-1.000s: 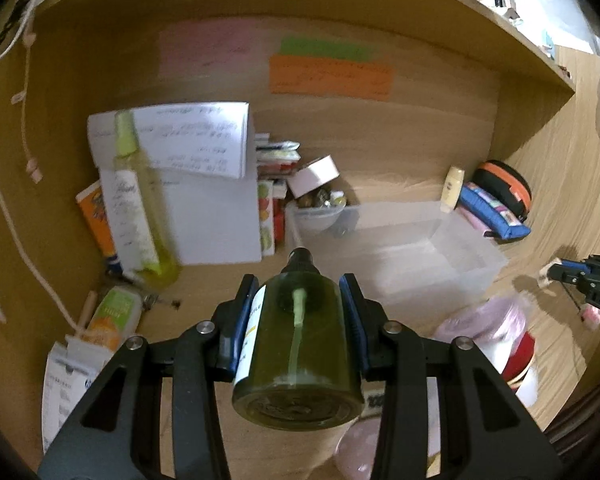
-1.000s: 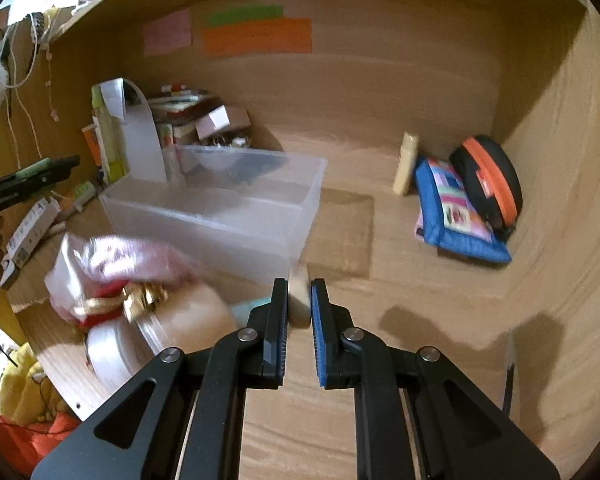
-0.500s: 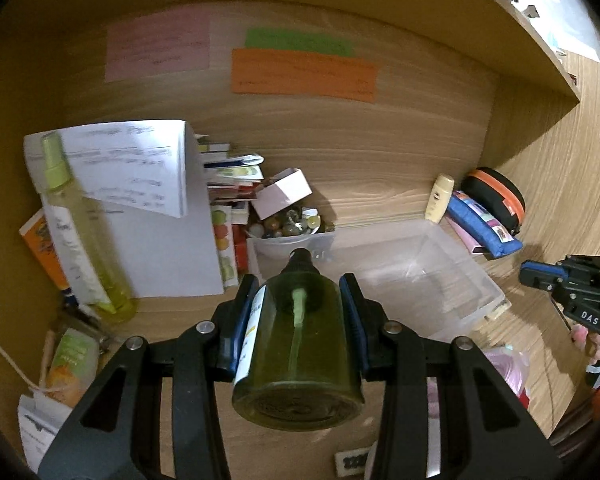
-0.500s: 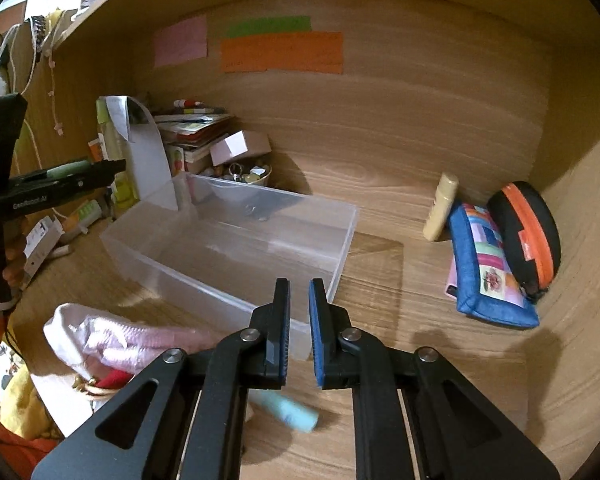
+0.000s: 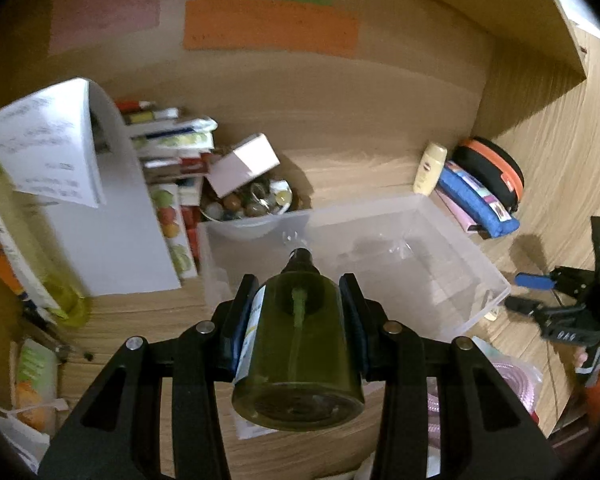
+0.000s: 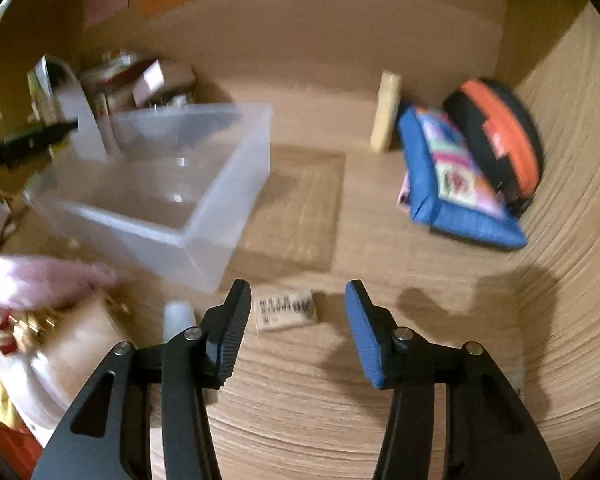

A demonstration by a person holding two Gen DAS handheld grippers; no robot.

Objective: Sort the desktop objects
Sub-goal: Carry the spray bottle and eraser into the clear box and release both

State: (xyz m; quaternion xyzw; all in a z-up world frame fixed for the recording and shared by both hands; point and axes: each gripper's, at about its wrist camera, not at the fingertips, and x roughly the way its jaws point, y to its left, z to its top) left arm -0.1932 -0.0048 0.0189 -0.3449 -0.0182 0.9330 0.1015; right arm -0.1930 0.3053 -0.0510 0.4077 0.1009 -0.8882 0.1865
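My left gripper (image 5: 299,294) is shut on a dark green bottle (image 5: 298,356), held lying along the fingers with its black cap just over the near wall of a clear plastic bin (image 5: 476,280). The bin (image 6: 228,208) looks empty. My right gripper (image 6: 296,300) is open, fingers wide apart, above a small white eraser (image 6: 286,313) with black print lying on the desk. The right gripper also shows at the right edge of the left wrist view (image 5: 556,304).
A blue pouch (image 6: 460,196), an orange-black case (image 6: 500,136) and a cream tube (image 6: 386,110) sit at the back right. Books (image 5: 168,160), a bowl of beads (image 5: 252,204) and papers (image 5: 48,144) stand at the back left. A pink bag (image 6: 40,284) lies front left.
My right gripper has opened from shut and dropped toward the eraser. My left gripper has carried the bottle closer to the bin.
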